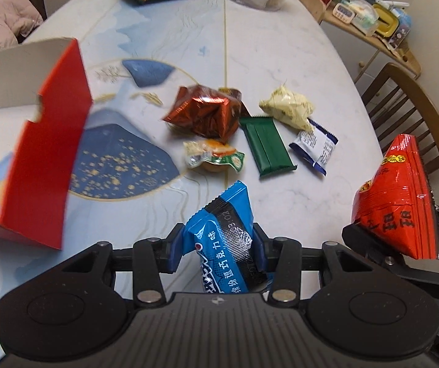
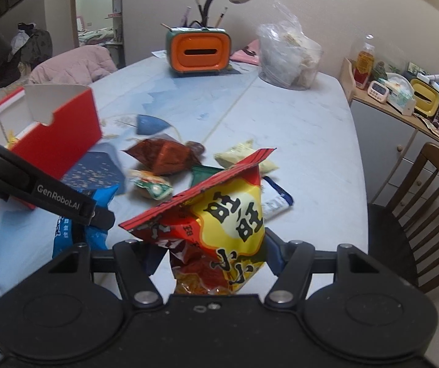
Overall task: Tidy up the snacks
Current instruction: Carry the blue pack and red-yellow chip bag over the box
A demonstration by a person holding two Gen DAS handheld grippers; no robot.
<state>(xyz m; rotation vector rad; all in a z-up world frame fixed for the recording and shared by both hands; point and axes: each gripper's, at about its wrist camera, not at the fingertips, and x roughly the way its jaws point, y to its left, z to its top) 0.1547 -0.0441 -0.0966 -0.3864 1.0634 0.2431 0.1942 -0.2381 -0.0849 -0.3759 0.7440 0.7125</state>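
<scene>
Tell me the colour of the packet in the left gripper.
Blue packet with a black band; clearest in the left wrist view.

Both grippers are matte black plastic: the left gripper and the right gripper each show two round discs, linkage bars with silver pivot screws, and blue finger pads. White "GenRobot.AI" lettering marks the left one's side.

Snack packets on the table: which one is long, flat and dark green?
The green wafer bar, lying flat between the crumpled brown foil packet and the blue-and-white packet. The others are puffy or crinkled.
</scene>
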